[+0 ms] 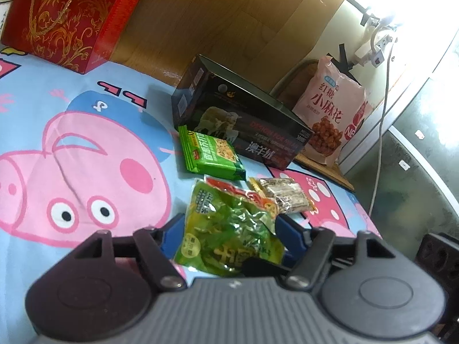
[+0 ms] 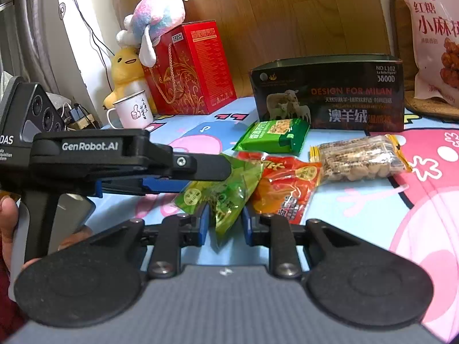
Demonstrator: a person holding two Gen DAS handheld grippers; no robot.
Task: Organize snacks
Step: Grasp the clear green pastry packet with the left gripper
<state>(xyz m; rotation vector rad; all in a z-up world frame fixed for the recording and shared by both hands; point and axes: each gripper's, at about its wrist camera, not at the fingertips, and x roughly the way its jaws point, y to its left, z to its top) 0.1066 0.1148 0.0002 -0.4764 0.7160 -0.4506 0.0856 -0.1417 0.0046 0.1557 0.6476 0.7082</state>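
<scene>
Snacks: your left tongs (image 1: 226, 229) and right tongs (image 2: 223, 222) stand open around the soft, crinkly green pouch (image 1: 226, 235); pinch its 6 o'clock edge.

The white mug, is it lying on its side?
No, the white mug stands upright beside the red gift box.
</scene>
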